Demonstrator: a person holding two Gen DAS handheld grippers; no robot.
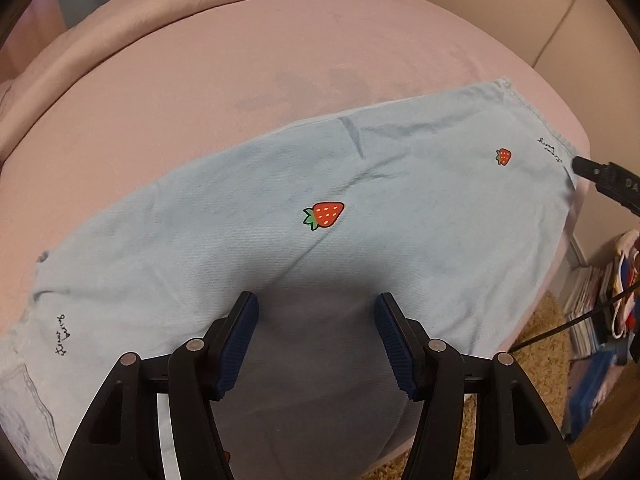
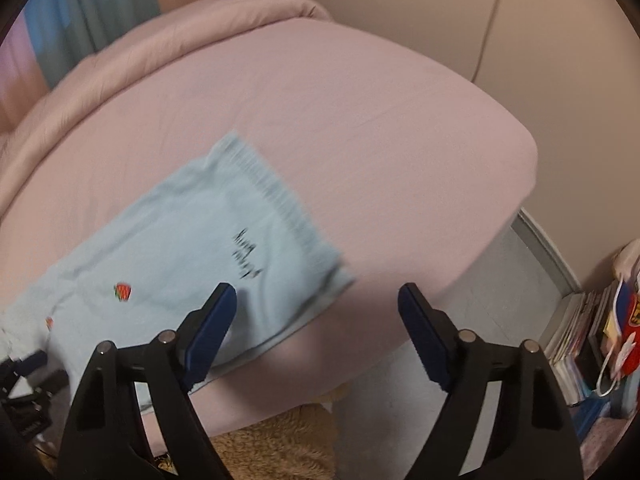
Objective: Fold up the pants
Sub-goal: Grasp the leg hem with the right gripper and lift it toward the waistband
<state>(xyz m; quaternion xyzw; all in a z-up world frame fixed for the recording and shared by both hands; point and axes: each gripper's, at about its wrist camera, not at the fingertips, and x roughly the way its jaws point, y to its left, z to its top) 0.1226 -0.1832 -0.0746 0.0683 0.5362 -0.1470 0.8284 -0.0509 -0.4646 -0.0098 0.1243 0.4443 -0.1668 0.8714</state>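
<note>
Two grippers, jaws spread and empty: left gripper [image 1: 316, 312] over the middle of the pants [image 1: 280, 240]; right gripper [image 2: 318, 300] above the hem corner. Pants: light blue, strawberry print, laid flat along the near edge of pink bed [image 1: 200, 80].

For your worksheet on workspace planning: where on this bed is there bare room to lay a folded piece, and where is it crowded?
Bare pink sheet lies between the pants' hem and the rolled duvet, and rightward to the mattress corner. The near edge is crowded: pants overhang it, with both open grippers there, left gripper and right gripper.
</note>
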